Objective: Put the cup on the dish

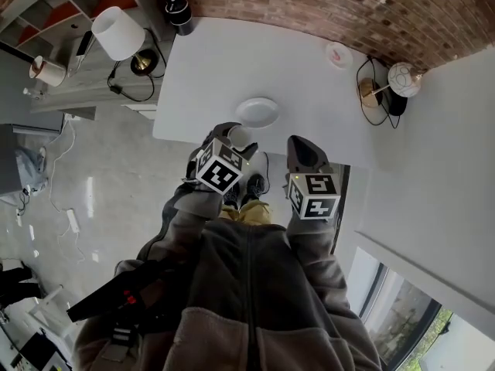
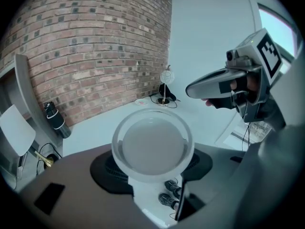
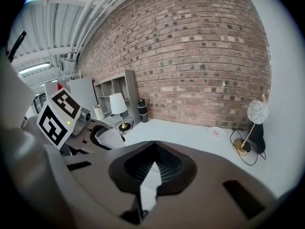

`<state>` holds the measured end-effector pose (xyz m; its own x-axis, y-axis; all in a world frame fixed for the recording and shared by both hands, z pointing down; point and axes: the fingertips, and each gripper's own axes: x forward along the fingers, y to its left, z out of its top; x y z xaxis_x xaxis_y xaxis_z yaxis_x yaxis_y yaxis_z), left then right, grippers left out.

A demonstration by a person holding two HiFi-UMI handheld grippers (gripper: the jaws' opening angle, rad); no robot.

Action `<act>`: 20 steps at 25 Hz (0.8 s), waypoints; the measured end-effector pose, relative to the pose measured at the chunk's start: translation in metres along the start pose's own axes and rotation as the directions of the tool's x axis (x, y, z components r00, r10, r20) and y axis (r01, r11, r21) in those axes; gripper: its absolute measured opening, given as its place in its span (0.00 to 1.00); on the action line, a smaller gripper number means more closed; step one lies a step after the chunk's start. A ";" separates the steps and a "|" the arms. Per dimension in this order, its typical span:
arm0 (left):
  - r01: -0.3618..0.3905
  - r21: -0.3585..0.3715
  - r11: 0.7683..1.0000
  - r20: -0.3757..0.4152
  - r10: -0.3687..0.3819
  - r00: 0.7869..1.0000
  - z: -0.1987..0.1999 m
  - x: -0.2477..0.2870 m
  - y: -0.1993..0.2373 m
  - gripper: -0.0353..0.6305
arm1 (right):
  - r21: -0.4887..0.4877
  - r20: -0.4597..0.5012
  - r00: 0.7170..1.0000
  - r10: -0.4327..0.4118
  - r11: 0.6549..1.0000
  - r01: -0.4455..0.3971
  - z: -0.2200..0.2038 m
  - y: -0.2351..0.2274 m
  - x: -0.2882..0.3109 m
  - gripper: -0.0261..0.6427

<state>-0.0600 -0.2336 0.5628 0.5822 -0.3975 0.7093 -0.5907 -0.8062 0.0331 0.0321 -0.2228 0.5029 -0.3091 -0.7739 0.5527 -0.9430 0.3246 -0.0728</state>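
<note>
Grips a translucent white cup [image 2: 153,149] in the left gripper [image 1: 230,141], with the dark fingers [image 2: 109,173] pressed against opposite sides of its wall. Carries it on its side, not upright: long axis along the line of the fingers, pointing forward toward the brick wall [image 2: 95,46]. Shows one round end square to the left gripper's camera, apparently the open rim with the narrower base beyond it, though hard to tell through the cloudy plastic. From the right gripper view, looks tapered, wider at the camera end and narrower at the forward end.

Holds the cup in the air at the near edge of the white surface [image 1: 309,99], touching nothing but the fingers. Places it just short of the white dish [image 1: 257,112], which sits flat on the surface near that edge. Leaves a pair of shoes [image 2: 170,192] showing on the floor below the cup.

Keeps the right gripper [image 1: 303,151] level beside the left, apart from it, over the same edge. Has its fingers [image 3: 167,168] drawn in to a thin sliver of a gap, tips about meeting, nothing between them.
</note>
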 end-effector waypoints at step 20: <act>-0.131 -0.040 0.991 -0.069 0.128 0.989 -0.045 0.151 0.050 0.44 | 0.063 -0.137 0.989 0.054 0.997 -0.045 -0.075 -0.051 0.084 0.04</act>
<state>-0.0266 -0.3146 0.7030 0.4617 -0.4662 0.7546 -0.6838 -0.7290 -0.0320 0.0630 -0.2640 0.6153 -0.3394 -0.6735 0.6567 -0.9339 0.3246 -0.1497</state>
